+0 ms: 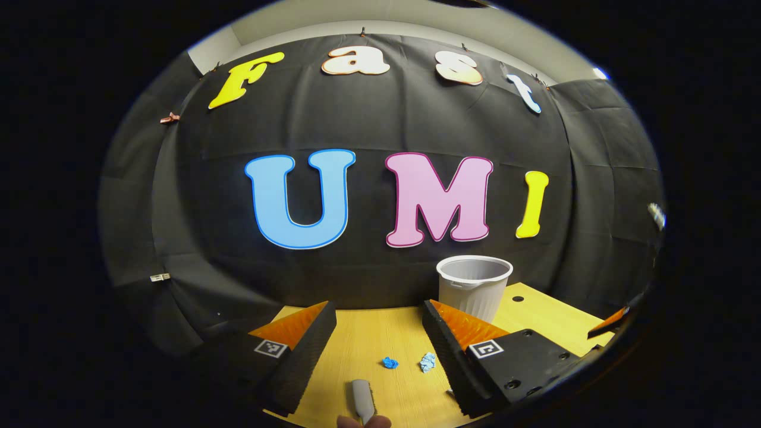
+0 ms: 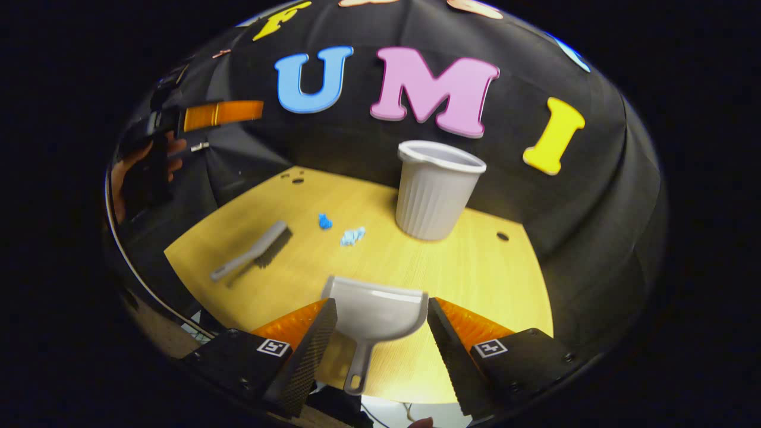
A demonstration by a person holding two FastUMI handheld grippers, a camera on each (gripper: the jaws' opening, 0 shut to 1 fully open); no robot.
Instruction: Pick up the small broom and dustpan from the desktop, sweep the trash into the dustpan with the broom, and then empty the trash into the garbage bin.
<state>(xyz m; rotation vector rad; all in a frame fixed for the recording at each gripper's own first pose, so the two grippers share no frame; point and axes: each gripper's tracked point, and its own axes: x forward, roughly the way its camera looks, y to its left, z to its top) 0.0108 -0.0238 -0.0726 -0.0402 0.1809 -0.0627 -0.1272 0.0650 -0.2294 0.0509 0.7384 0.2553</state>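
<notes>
Ribbed plastic bin [image 2: 437, 190] (round) — crumpled paper scraps [image 2: 352, 236].

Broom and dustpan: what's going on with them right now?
Nothing is picked up yet. The broom and dustpan both lie on the desk. The right gripper hangs open above the dustpan; the left gripper is open over the broom's end. Two blue scraps lie unswept beside the bin.
</notes>
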